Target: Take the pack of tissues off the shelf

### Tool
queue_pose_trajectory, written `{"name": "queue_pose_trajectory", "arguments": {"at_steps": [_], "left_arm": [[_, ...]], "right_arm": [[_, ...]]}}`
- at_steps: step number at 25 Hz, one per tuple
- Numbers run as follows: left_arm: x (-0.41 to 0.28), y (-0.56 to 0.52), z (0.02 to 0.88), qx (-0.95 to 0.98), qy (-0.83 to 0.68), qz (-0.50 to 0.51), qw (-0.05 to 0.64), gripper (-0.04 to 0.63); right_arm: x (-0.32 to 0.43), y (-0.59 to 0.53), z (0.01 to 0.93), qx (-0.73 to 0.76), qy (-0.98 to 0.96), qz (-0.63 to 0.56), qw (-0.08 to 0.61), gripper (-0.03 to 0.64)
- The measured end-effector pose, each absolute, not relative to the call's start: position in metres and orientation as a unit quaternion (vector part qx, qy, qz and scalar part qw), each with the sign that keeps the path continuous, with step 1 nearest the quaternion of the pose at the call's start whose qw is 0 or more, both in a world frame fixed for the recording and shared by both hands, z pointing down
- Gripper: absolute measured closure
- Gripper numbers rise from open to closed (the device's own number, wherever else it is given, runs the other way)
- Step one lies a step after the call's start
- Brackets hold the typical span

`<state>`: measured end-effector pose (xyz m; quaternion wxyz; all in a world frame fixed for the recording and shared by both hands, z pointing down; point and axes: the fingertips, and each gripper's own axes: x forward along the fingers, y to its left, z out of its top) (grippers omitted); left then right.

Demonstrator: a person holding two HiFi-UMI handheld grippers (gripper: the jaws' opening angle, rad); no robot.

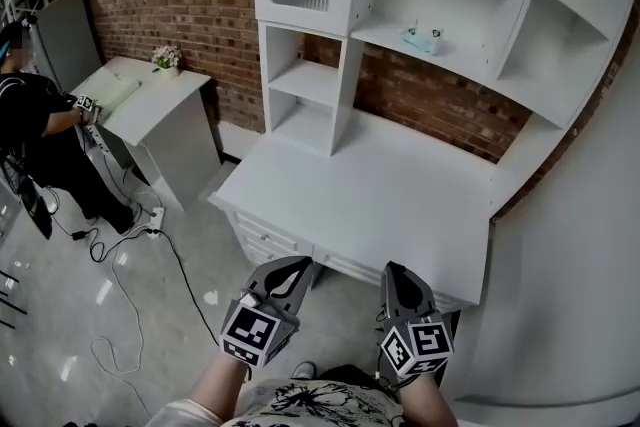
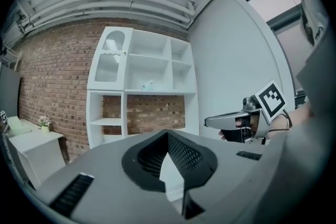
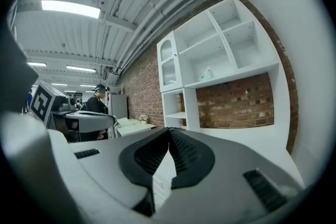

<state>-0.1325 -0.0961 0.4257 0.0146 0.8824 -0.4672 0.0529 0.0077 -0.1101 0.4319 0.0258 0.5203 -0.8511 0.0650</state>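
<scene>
A small pale blue pack of tissues (image 1: 422, 39) lies on the middle shelf of the white shelf unit (image 1: 470, 65). It also shows as a small pack of tissues (image 2: 147, 84) in the left gripper view and as a pack of tissues (image 3: 206, 74) in the right gripper view. My left gripper (image 1: 298, 267) and right gripper (image 1: 396, 272) hang side by side, low, in front of the desk, far from the pack. Both are shut with nothing between the jaws; the tips meet in the left gripper (image 2: 168, 132) view and in the right gripper (image 3: 169, 129) view.
The shelf unit stands on a white desk (image 1: 380, 205) against a brick wall. To the left are a white cabinet (image 1: 165, 110) with a small flower pot (image 1: 166, 58), a person in black (image 1: 30, 115) beside it, and cables on the floor (image 1: 120, 315).
</scene>
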Motion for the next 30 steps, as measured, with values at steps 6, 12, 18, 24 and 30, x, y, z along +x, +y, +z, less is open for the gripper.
{"name": "queue_pose_trajectory", "arguments": {"at_steps": [6, 12, 18, 24, 30], "left_arm": [[-0.133, -0.158, 0.437, 0.878, -0.476, 0.050, 0.017, 0.583], [-0.134, -0.233, 0.432, 0.867, -0.496, 0.054, 0.001, 0.582], [-0.125, -0.315, 0.416, 0.851, -0.522, 0.048, 0.013, 0.582], [-0.089, -0.380, 0.419, 0.853, -0.518, 0.058, 0.002, 0.581], [-0.060, -0.419, 0.418, 0.866, -0.496, 0.060, -0.008, 0.582]], "right_arm": [[0.009, -0.171, 0.442, 0.522, -0.850, 0.049, 0.045, 0.611], [0.006, -0.252, 0.443, 0.499, -0.865, 0.040, 0.041, 0.611], [0.021, -0.340, 0.430, 0.475, -0.878, 0.048, 0.028, 0.611], [0.049, -0.410, 0.429, 0.472, -0.881, 0.036, 0.028, 0.611], [0.072, -0.449, 0.414, 0.489, -0.872, 0.009, 0.026, 0.611]]}}
